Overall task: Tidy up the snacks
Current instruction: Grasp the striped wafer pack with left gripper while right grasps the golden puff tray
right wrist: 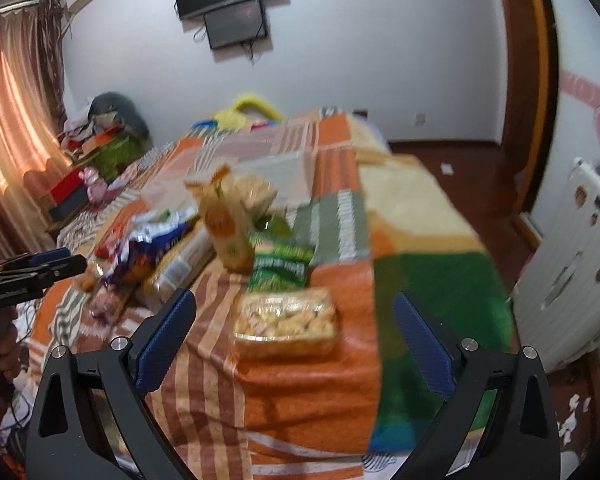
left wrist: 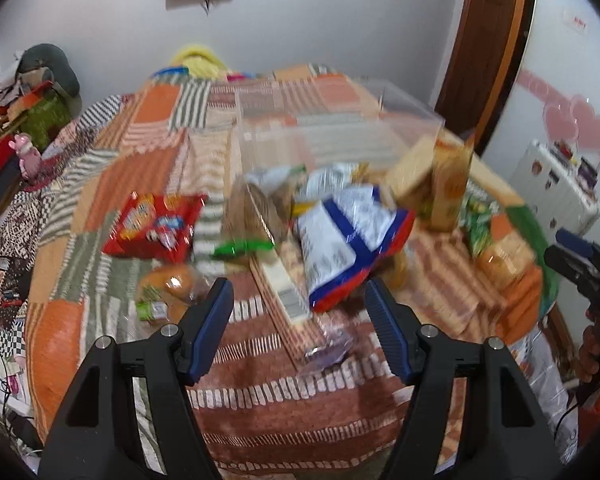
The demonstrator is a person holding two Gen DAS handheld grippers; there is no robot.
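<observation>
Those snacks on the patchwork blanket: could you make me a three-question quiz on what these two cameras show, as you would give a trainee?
1. True or false: the left gripper is shut on the blue and white bag.
2. Which snack lies nearest in front of the right gripper? A) the red packet B) the clear tub of biscuits C) the tall orange carton
3. Fill in: just beyond that tub lies a ____ packet.

Key
1. False: its jaws stand open with nothing between them.
2. B
3. green
</observation>
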